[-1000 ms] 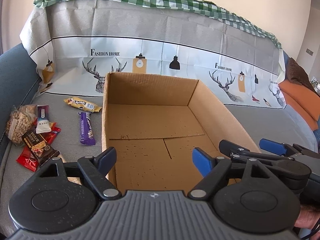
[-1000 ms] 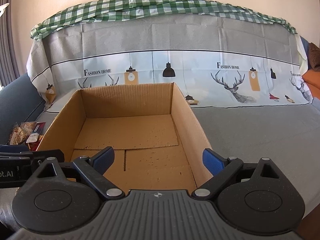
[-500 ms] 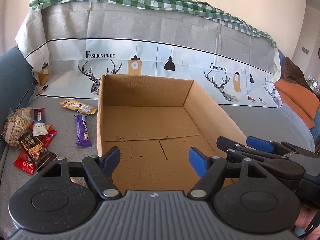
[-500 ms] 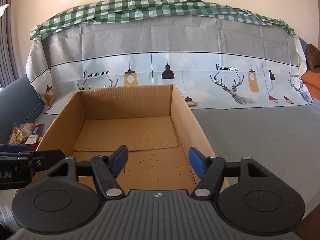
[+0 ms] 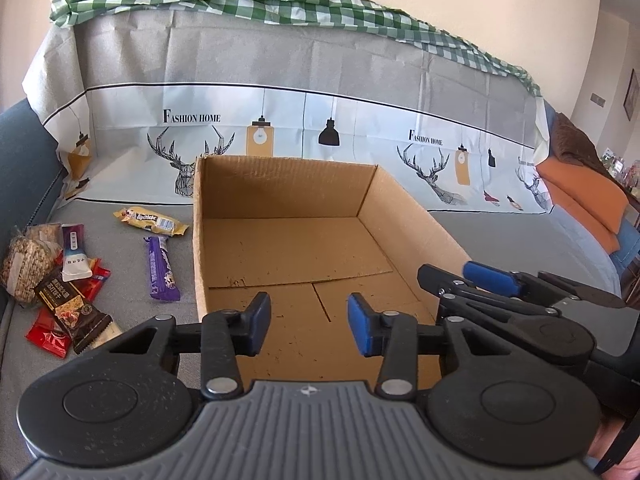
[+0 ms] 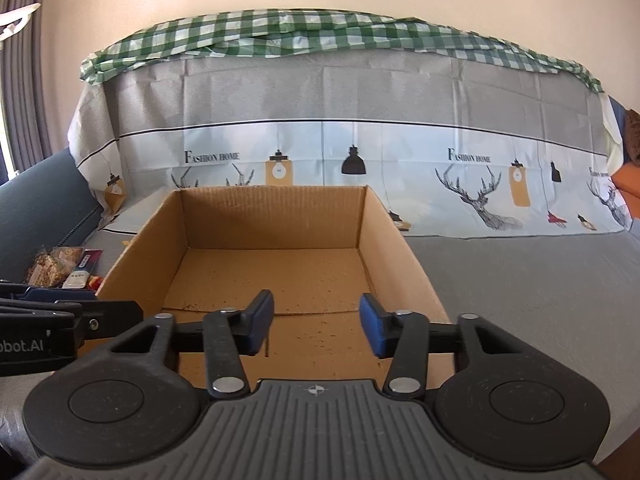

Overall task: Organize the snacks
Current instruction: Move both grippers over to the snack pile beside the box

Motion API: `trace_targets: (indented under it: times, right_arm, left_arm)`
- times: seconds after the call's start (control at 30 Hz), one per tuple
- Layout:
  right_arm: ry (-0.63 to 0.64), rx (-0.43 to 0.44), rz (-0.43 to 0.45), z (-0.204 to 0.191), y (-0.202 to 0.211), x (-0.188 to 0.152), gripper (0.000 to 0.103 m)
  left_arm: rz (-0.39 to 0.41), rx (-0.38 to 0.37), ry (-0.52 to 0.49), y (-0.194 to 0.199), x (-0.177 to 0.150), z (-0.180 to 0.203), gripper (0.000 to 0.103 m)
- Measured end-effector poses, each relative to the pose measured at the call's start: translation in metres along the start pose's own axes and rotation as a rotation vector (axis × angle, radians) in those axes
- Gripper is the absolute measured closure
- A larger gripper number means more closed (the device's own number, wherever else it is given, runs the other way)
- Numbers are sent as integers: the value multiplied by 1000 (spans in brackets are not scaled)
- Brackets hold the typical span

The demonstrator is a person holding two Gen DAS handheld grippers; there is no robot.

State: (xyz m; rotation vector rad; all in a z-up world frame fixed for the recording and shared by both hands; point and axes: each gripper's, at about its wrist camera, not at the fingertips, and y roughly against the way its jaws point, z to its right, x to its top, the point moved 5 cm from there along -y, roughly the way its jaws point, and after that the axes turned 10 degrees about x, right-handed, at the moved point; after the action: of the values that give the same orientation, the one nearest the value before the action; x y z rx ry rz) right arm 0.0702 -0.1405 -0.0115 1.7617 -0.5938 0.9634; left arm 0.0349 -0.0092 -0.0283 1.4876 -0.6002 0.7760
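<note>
An empty cardboard box (image 5: 416,216) stands on the grey sofa seat, also seen in the right wrist view (image 6: 400,248). Left of it lie snacks: a yellow bar (image 5: 150,222), a purple bar (image 5: 162,268), a white and purple pouch (image 5: 74,254), a dark brown pack (image 5: 70,310), red packets (image 5: 48,334) and a bag of grain cakes (image 5: 26,270). My left gripper (image 5: 308,324) hovers over the box's near edge, jaws closing with nothing between them. My right gripper (image 6: 316,326) does the same beside it, also empty; the left wrist view shows it (image 5: 480,280) at the right.
A printed cloth with deer and lamps (image 5: 320,128) covers the sofa back, with a green checked cloth (image 5: 280,0) on top. An orange cushion (image 5: 580,196) lies far right. The blue sofa arm (image 5: 24,160) rises behind the snack pile. Bare grey seat (image 6: 540,288) stretches right of the box.
Both grippers' jaws have narrowed from wide to partly closed, with nothing between them. Both hands stay over the box's near edge.
</note>
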Motion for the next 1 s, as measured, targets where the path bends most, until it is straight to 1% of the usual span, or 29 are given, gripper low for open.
trace_targets:
  times: [0.07, 0.1, 0.17, 0.23, 0.3, 0.37, 0.4, 0.43, 0.47, 0.53, 0.57, 0.63, 0.7, 0.77, 0.8, 0.83, 0.93, 1.0]
  right_arm:
    - [15, 10, 10, -6, 1, 1, 65]
    - [22, 15, 14, -10, 1, 2, 65]
    - [31, 24, 20, -17, 2, 3, 65]
    - [32, 36, 22, -24, 1, 5, 65]
    - [17, 44, 26, -30, 0, 7, 65]
    - [-7, 62, 29, -35, -1, 10, 65]
    - [-15, 69, 31, -38, -1, 10, 65]
    - [-22, 76, 33, -42, -2, 11, 65]
    - [-26, 85, 35, -46, -2, 12, 65]
    - [-25, 108, 41, -56, -2, 13, 65]
    - [-18, 123, 45, -62, -2, 14, 67]
    - [1, 160, 51, -77, -2, 15, 70]
    - [24, 206, 61, -94, -1, 16, 70]
    - [47, 254, 66, -111, -1, 17, 71]
    - [60, 279, 67, -121, -1, 17, 71]
    - [73, 302, 66, -130, -2, 16, 71]
    - [117, 369, 56, -160, -6, 11, 71]
    - [153, 406, 39, -180, -11, 5, 74]
  left_arm:
    - [-1, -27, 8, 2, 1, -2, 56]
    - [-5, -42, 2, 2, 3, -2, 56]
    - [1, -62, -31, 4, 6, 0, 61]
    - [12, -81, -57, 8, 10, -1, 69]
    - [21, -103, -66, 12, 14, -6, 70]
    - [38, -94, -82, 16, 21, -16, 75]
    - [51, -86, -98, 18, 24, -21, 80]
    - [61, -81, -114, 18, 27, -28, 83]
    - [72, -79, -128, 18, 31, -37, 85]
    - [94, -58, -145, 18, 37, -60, 86]
    - [96, -49, -146, 16, 39, -73, 86]
    - [76, -42, -114, 10, 41, -104, 86]
    - [48, -35, -43, 0, 39, -137, 86]
    - [14, -12, 104, -9, 32, -171, 86]
    - [12, 1, 164, -12, 29, -185, 86]
    - [18, 18, 198, -14, 24, -195, 86]
    - [0, 44, 235, -26, 13, -211, 86]
    - [-20, 58, 248, -35, 6, -220, 86]
